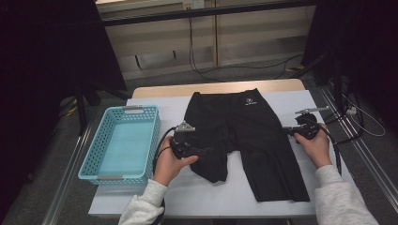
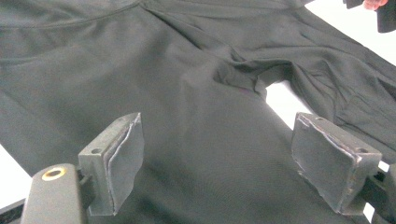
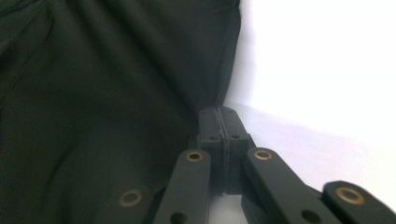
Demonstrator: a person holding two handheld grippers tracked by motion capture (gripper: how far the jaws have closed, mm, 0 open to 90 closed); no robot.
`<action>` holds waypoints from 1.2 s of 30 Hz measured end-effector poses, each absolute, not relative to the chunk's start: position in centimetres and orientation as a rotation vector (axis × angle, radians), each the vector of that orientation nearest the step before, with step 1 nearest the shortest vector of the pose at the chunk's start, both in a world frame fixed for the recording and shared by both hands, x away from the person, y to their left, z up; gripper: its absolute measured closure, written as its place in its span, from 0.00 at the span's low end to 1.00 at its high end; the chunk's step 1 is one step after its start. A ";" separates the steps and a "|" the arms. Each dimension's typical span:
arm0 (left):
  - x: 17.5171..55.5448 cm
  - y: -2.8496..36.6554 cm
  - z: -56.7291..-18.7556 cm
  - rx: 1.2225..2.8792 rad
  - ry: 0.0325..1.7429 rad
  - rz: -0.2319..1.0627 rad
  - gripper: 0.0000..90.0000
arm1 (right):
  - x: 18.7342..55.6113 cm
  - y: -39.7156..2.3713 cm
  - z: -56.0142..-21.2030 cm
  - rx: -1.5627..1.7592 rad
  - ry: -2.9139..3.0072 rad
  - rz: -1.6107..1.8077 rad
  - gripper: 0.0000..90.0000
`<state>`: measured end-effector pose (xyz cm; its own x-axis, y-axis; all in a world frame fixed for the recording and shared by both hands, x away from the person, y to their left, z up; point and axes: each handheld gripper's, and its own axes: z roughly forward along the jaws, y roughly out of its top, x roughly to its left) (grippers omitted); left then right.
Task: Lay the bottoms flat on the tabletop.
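Black shorts [image 1: 244, 122] lie flat on the white table [image 1: 211, 194], waistband at the far side, legs toward me. My left gripper [image 1: 205, 151] rests over the shorts' left leg. In the left gripper view its jaws stand wide apart above the dark cloth [image 2: 187, 88], and the left gripper [image 2: 217, 140] has nothing pinched between its pads. My right gripper [image 1: 287, 131] sits at the outer edge of the right leg. In the right gripper view the right gripper [image 3: 219, 114] has its pads pressed together where the shorts' edge [image 3: 93, 93] runs in between them.
A light blue plastic basket [image 1: 94, 157] stands at the table's left edge, beside my left hand. Bare white tabletop [image 3: 317, 70] lies right of the shorts. Cables trail on the floor beyond the table's right side [image 1: 361, 122].
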<state>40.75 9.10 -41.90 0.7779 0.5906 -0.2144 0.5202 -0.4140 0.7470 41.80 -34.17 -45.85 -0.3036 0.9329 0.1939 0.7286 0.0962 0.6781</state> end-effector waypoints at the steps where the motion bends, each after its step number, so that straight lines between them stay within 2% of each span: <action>1: 40.7 9.1 -41.9 2.098 0.823 0.103 0.20 | 41.7 -34.5 -45.9 1.659 2.085 1.028 1.00; 15: 40.7 9.3 -41.7 2.084 0.827 0.105 0.20 | 40.3 -36.1 -45.8 1.721 2.057 1.034 1.00; 16: 40.7 9.3 -41.7 2.081 0.829 0.105 0.20 | 40.3 -36.0 -45.8 1.726 2.054 1.034 0.98; 19: 40.7 9.1 -41.8 2.098 0.823 0.098 0.20 | 40.9 -35.7 -45.7 1.673 2.038 0.998 0.80; 21: 40.7 9.1 -41.9 2.096 0.828 0.100 0.20 | 41.8 -35.5 -45.7 1.666 1.997 0.990 0.70; 24: 40.8 9.3 -42.0 2.094 0.835 0.100 0.20 | 43.1 -35.3 -45.9 1.679 1.985 1.032 0.69; 26: 40.8 9.5 -42.0 2.088 0.844 0.102 0.20 | 43.9 -34.8 -46.1 1.652 1.998 1.007 0.73; 27: 40.8 9.5 -42.1 2.088 0.848 0.101 0.20 | 44.1 -34.6 -46.1 1.634 2.005 0.987 0.80; 28: 40.8 9.5 -42.1 2.092 0.847 0.100 0.20 | 44.2 -34.4 -46.0 1.622 2.019 0.960 0.93; 29: 40.8 9.5 -42.2 2.091 0.849 0.098 0.20 | 44.3 -34.3 -46.0 1.623 2.032 0.970 0.98; 36: 40.7 9.5 -42.1 2.093 0.848 0.100 0.20 | 43.8 -36.1 -46.2 1.689 1.973 0.992 1.00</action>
<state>40.72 9.52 -42.11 0.7667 0.6021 -0.2227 0.5341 -0.4059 0.7416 43.76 -36.10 -46.17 -0.2209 0.9606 0.1688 0.7084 0.0390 0.7048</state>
